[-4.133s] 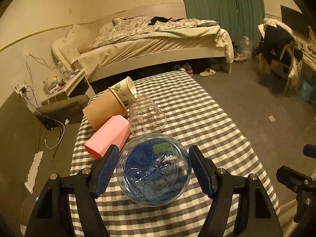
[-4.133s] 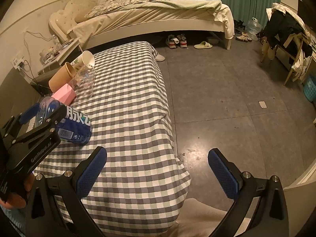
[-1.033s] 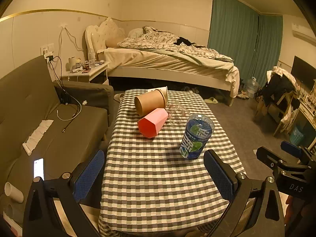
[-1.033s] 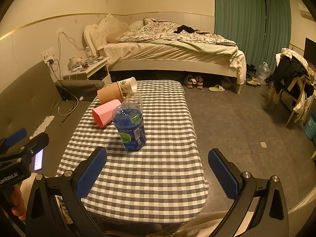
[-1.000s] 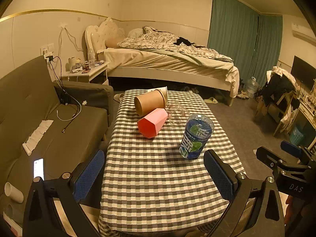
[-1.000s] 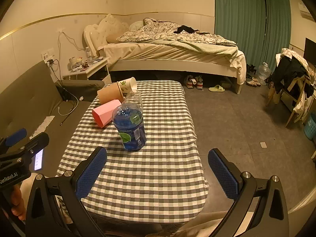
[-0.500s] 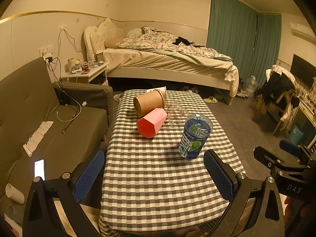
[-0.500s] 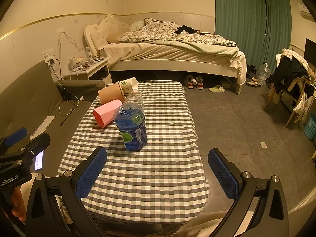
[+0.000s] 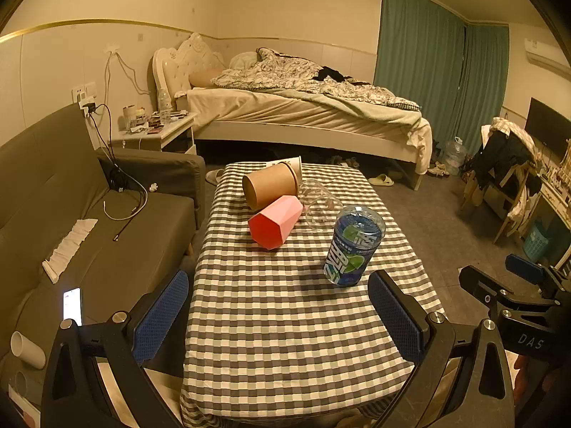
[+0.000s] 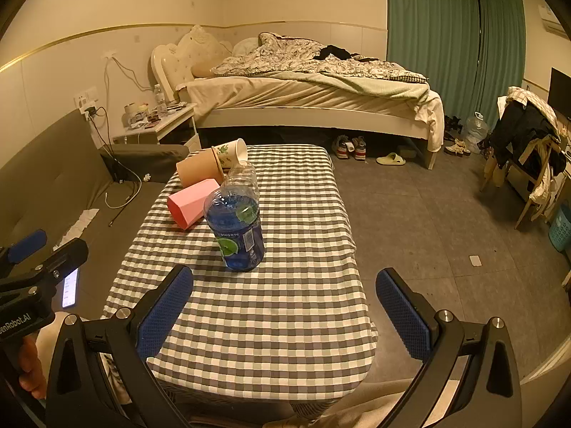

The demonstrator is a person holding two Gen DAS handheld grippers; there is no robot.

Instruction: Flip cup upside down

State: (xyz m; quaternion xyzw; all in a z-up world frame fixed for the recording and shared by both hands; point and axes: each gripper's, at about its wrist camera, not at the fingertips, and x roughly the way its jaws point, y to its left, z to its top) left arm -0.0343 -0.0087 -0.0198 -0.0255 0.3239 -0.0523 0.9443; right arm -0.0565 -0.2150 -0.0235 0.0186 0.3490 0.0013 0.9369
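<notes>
Left gripper (image 9: 276, 312): jaws spread wide, nothing between the blue pads, held back over the near edge of the checked tablecloth (image 9: 285, 321). Right gripper (image 10: 285, 306): likewise released and empty, hanging at the near end of the same table. Neither touches anything; both look parked at a standoff, probably so the cameras take in the whole tabletop.

Next out: the blue-labelled plastic cup (image 9: 353, 246) stands alone mid-table, flat closed end uppermost, wide mouth down on the cloth as best I can judge. Well apart from both grippers. If so, the flip reads as done for this one. In the right wrist view it (image 10: 237, 230) sits just in front of the others.

Beyond it, a cluster lying on their sides: pink faceted cup (image 9: 276, 221), brown paper cup (image 9: 271, 184) touching it, a white printed paper cup (image 10: 232, 152) behind, and a clear plastic cup (image 9: 319, 203) beside the pink one. Probably waiting their turn; on their sides they could roll under a careless grip.

Left of the table, a sofa (image 9: 71, 242) with a lit phone (image 9: 72, 306). Bed (image 9: 303, 114) behind.
</notes>
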